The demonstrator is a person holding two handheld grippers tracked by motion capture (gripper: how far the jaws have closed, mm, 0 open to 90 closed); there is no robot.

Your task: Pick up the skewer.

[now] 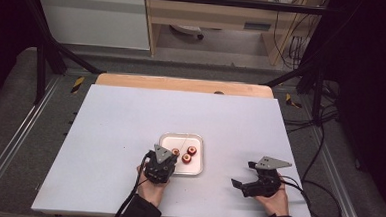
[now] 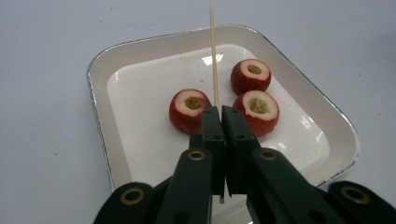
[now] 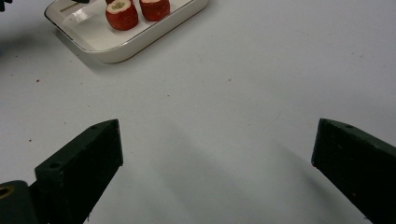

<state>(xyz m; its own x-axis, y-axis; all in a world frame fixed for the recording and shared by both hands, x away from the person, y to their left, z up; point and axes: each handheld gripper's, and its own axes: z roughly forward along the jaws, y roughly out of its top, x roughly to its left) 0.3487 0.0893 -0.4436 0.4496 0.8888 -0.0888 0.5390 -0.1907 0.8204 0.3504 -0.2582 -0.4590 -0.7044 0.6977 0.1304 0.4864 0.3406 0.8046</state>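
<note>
Left gripper view, tray (image 2: 100, 84) holding three cored fruits (image 2: 189, 109), jaws pinching skewer (image 2: 213, 56)

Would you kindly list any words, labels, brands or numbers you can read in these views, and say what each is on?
No text is readable.
The tray, the cored red fruits and the skewer bear no print.
A small label on the far wooden bench is too blurred to read.
</note>
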